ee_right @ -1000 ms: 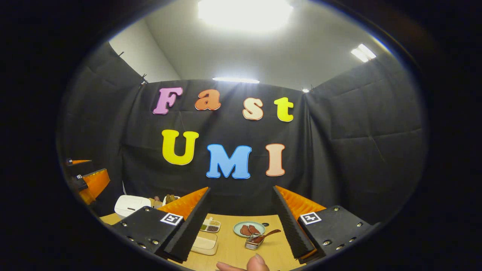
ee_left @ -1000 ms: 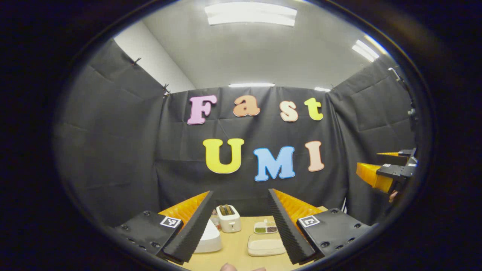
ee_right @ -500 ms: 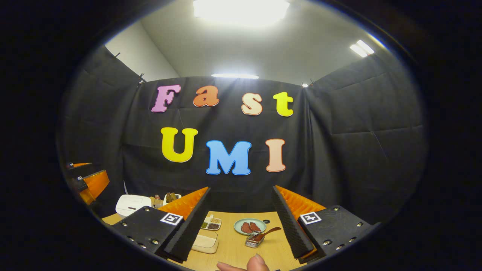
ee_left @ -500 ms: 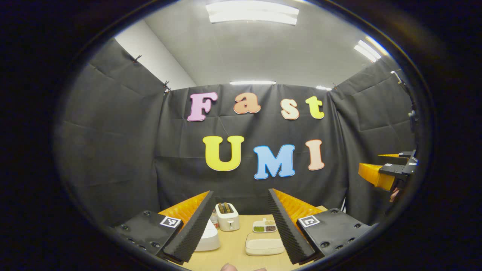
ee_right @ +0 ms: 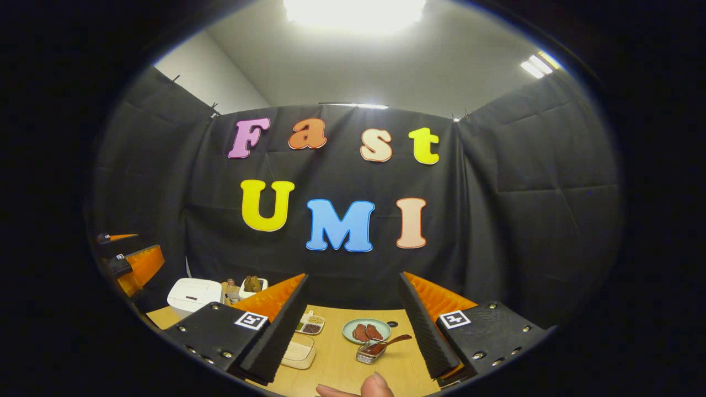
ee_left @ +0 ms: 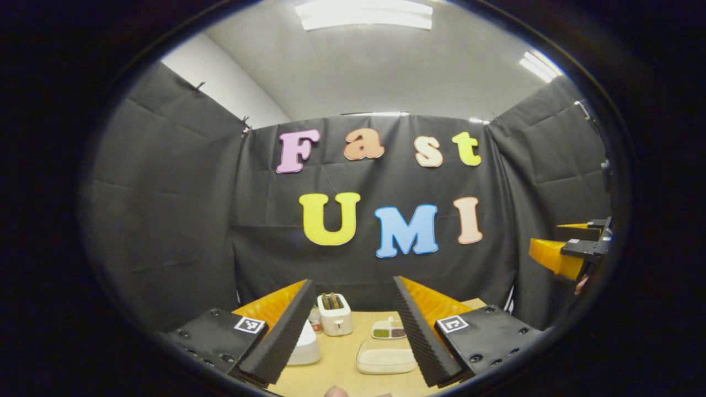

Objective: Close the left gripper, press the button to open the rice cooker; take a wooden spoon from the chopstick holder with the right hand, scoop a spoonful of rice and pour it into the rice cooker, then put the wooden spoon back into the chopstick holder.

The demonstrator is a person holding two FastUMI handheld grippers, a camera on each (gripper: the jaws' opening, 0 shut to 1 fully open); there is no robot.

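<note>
Now both wide apart: left hand-held gripper (ee_left: pixel 353 331), right hand-held gripper (ee_right: pixel 353 325), above table (ee_right: pixel 342 364).

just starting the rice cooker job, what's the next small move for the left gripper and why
Probably close the left gripper: its fingers stand wide apart with nothing between them, and the rice cooker lid looks down. The task wants a shut gripper to press the button, so shut first, then lower toward the cooker.
</note>
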